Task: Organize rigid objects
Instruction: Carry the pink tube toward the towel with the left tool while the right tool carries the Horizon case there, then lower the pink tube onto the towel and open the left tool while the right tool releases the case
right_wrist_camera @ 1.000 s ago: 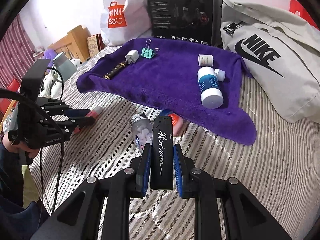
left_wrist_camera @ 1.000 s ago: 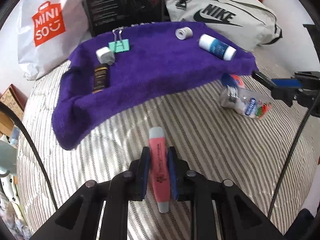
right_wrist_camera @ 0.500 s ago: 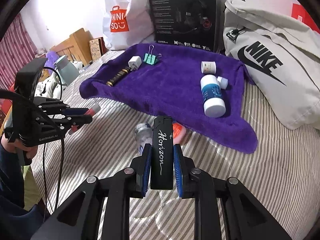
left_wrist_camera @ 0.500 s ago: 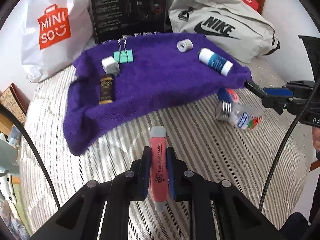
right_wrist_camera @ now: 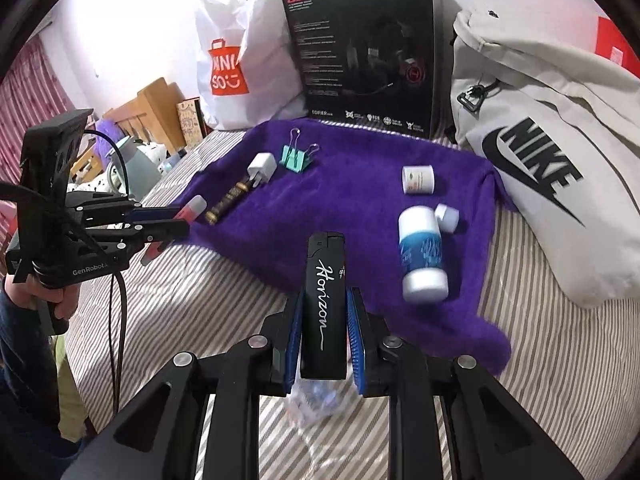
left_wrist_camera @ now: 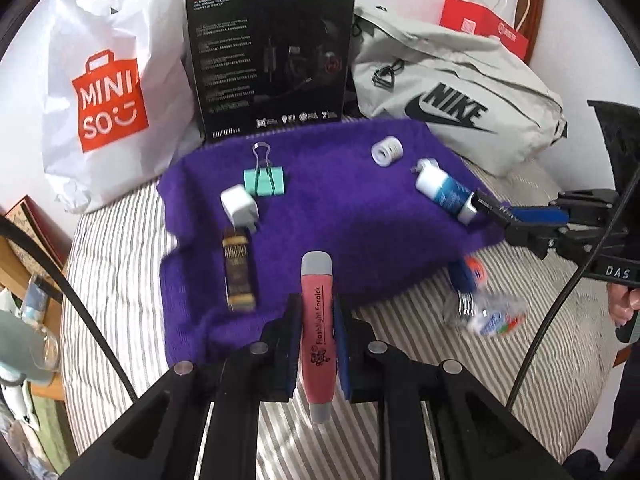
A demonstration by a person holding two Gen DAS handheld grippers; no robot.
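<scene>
Both grippers have been carried forward to the purple towel (left_wrist_camera: 360, 216). The left gripper (left_wrist_camera: 316, 344) is clamped on a pink flashlight (left_wrist_camera: 317, 320), the right gripper (right_wrist_camera: 323, 340) on a black lighter (right_wrist_camera: 324, 304); placing likely comes next.

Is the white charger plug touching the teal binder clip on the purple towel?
Apart. The right wrist view shows purple towel between the white charger plug and the teal binder clip.
</scene>
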